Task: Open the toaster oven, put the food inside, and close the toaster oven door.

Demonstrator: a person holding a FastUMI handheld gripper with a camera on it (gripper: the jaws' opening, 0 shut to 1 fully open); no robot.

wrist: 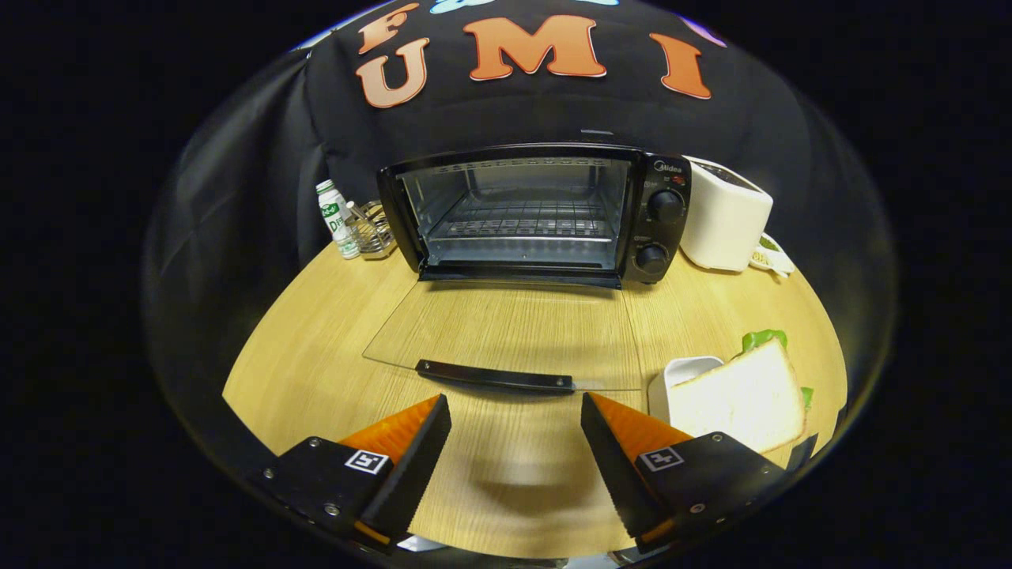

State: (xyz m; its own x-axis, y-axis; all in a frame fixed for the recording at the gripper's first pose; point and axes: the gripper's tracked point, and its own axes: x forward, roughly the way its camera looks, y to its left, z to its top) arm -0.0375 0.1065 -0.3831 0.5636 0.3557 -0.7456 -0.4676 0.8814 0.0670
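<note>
— Fingers first: how do they stand?

— Gripper [515, 442] fingers are wide apart, with nothing between them but bare wooden table [316, 348].

— Count the task's things.

— One toaster oven [538, 213] at the far side, its glass door [506, 332] dropped flat onto the table, one black door handle [495, 377] just ahead of the fingers. One wire rack [526, 220] inside. Two knobs [666, 205] on its right panel, with "Midea" printed above them. One sandwich [739, 399] on a white dish [684, 371] near the right finger, green leaf showing.

— Anything else?

— One white appliance [723, 213] right of the oven, perhaps a toaster. One small bottle [337, 221] with green print too small to read and one clear holder [371, 229] to the left.
</note>
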